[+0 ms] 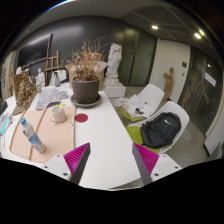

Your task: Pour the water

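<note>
The gripper (111,160) hangs with fingers spread wide and nothing between them, and the water bottle (32,135) lies well off to its left on the table (105,135), long axis angled away toward the cup (57,114)

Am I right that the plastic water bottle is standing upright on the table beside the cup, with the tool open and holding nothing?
Not quite: the gripper view shows the water bottle lying on its side on the table, not upright. It does lie near the cup, and the tool is open and holds nothing.
</note>
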`<state>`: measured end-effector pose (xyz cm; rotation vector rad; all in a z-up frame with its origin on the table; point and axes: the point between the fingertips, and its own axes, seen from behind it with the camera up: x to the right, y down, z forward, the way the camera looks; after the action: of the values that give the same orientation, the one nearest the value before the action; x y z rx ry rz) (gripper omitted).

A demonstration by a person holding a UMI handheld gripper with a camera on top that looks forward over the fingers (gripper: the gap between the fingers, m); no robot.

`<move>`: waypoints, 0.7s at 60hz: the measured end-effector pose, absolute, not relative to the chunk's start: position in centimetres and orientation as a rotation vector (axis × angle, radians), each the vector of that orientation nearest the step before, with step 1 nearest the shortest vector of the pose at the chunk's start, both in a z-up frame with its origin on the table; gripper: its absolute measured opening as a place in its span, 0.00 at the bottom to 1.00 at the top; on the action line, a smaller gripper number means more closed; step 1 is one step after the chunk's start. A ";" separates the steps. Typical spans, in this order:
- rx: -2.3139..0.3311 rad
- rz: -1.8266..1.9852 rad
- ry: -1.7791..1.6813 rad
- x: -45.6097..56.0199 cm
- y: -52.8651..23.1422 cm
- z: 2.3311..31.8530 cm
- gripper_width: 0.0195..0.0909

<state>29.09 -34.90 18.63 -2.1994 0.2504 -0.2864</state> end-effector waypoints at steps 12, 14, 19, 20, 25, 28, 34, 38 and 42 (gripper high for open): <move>-2.235 -0.159 0.125 21.8 -35.2 15.0 0.92; -2.239 -0.135 0.102 20.2 -35.3 14.2 0.93; -2.239 -0.075 0.055 15.9 -35.6 12.9 0.93; -2.237 -0.063 0.043 15.0 -35.6 12.6 0.93; -2.221 -0.007 -0.010 10.5 -35.3 11.7 0.93; -2.204 0.018 -0.042 7.7 -34.8 11.2 0.93; -2.158 0.056 -0.080 2.8 -32.6 10.1 0.93; -2.128 0.072 -0.092 0.1 -30.6 9.5 0.93; -2.088 0.081 -0.098 -2.1 -28.2 9.0 0.93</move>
<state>-2.14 -28.21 8.97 -2.0884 -0.0983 0.0815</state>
